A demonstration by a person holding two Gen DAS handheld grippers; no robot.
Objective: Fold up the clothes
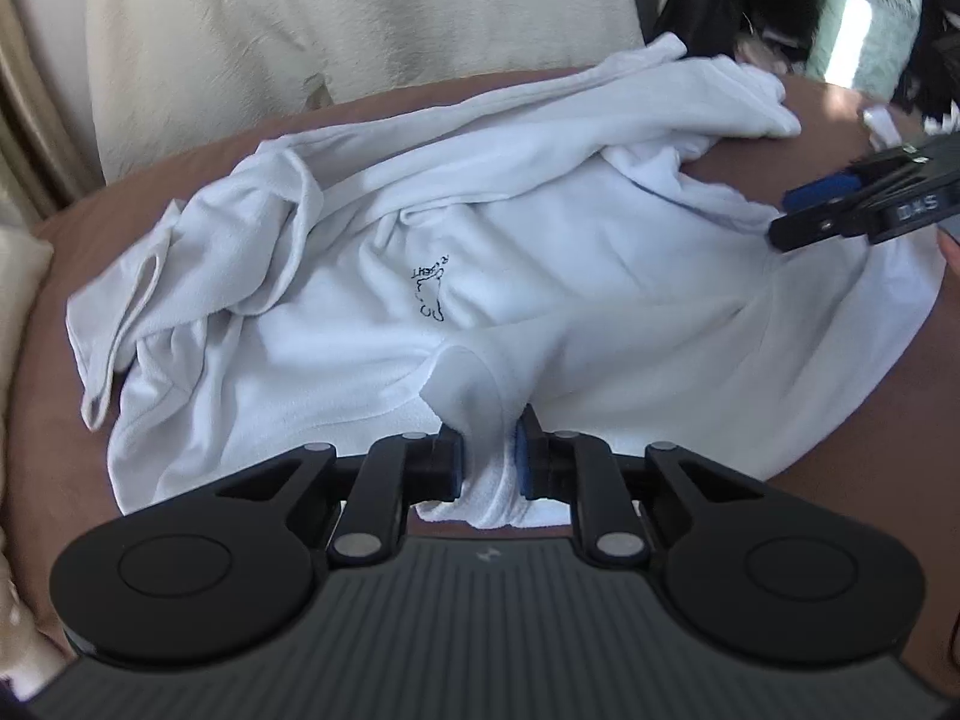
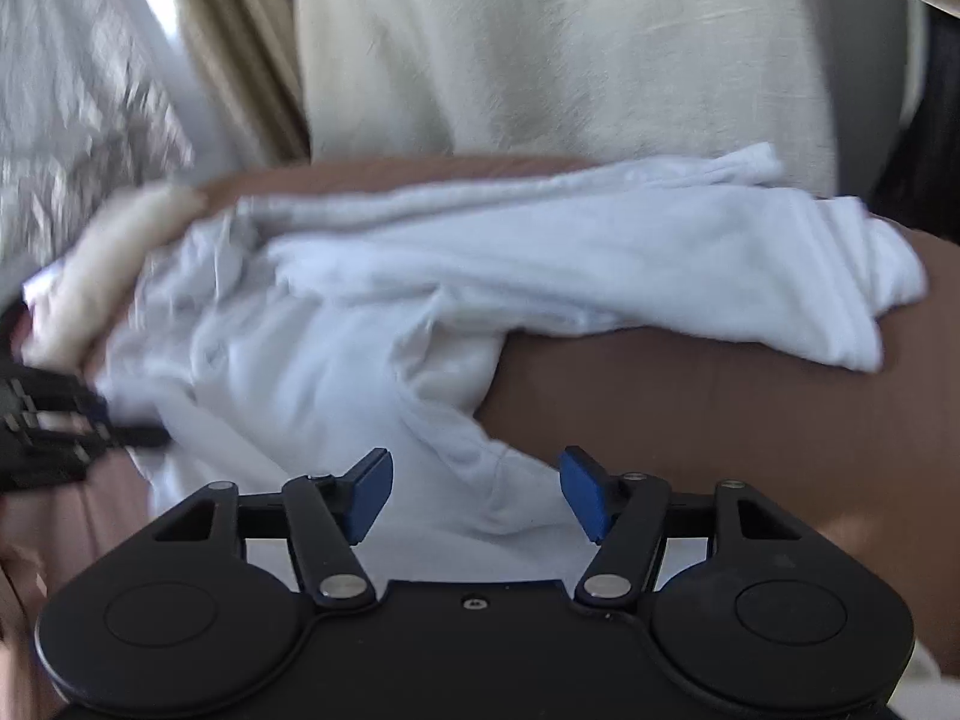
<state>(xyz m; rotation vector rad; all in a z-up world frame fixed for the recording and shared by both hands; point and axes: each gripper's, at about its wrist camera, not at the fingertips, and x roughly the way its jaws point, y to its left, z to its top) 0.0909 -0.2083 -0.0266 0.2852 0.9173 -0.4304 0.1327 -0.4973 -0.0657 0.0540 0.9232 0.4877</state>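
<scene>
A crumpled white shirt (image 1: pixel 540 276) with a small dark print lies spread on a brown surface (image 1: pixel 840 120). My left gripper (image 1: pixel 489 438) is shut on a bunched fold at the shirt's near edge, cloth pinched between its blue pads. In the left wrist view my right gripper (image 1: pixel 792 213) comes in from the right, over the shirt's right side. In its own blurred view the right gripper (image 2: pixel 477 486) stands open just above the shirt (image 2: pixel 420 300), with nothing pressed between its pads. The left gripper (image 2: pixel 60 426) shows as a dark blur at that view's left edge.
Cream fabric (image 1: pixel 300 30) hangs behind the brown surface (image 2: pixel 720 408). A pile of dark and white clothes (image 1: pixel 750 12) sits at the far right. A cream cushion (image 1: pixel 18 264) lies at the left edge. Bare brown surface shows right of the shirt.
</scene>
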